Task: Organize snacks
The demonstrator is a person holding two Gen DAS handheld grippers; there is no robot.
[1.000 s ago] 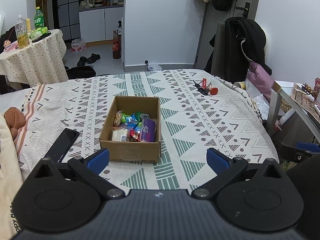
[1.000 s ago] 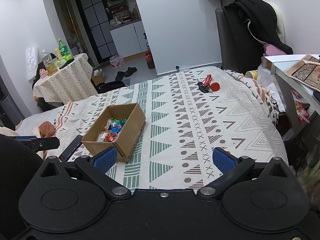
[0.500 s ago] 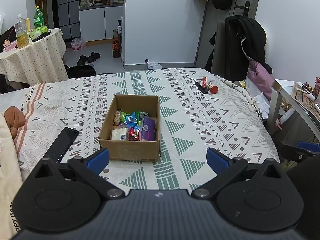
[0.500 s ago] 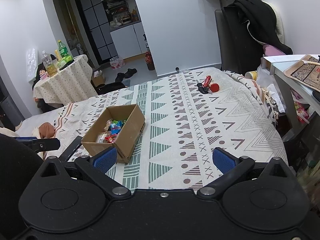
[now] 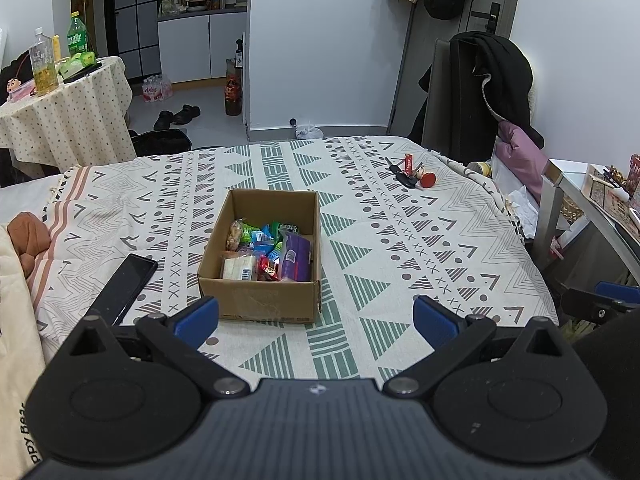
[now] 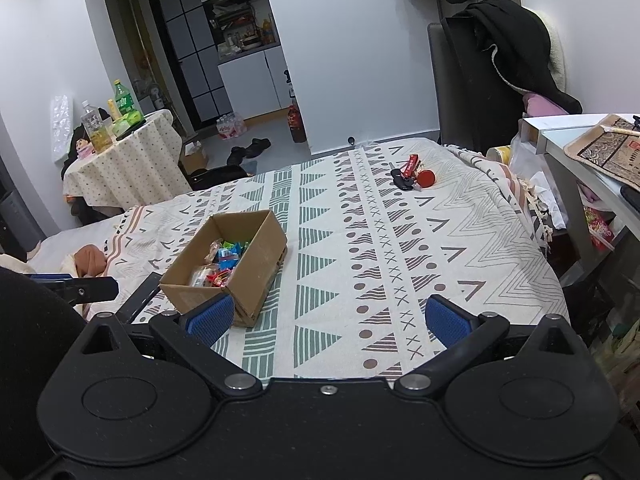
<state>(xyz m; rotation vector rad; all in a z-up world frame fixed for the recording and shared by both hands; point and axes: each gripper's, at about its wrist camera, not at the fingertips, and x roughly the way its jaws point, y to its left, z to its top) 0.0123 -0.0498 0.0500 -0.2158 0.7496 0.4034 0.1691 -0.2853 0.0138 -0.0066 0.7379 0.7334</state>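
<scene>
An open cardboard box [image 5: 262, 294] [image 6: 256, 262] sits on the patterned bedspread and holds several wrapped snacks [image 5: 268, 252] [image 6: 222, 262], among them a purple pack [image 5: 296, 256]. My left gripper [image 5: 316, 318] hovers over the near edge of the bed, just short of the box, open with nothing between its blue pads. In the right wrist view my right gripper [image 6: 328, 320] is open too and holds nothing, with the box ahead on its left. The left gripper's tip [image 6: 92, 290] shows at that view's left edge.
A black phone [image 5: 124, 288] lies left of the box. Keys with red tags [image 5: 412, 172] [image 6: 412, 176] rest at the far right of the bed. A brown plush [image 5: 28, 236] lies at the left. A desk [image 6: 580, 160] stands right, a round table with bottles [image 5: 60, 92] far left.
Both views have drifted very slightly; the box sits a little lower in the right wrist view. Both grippers stay open and nothing was picked up.
</scene>
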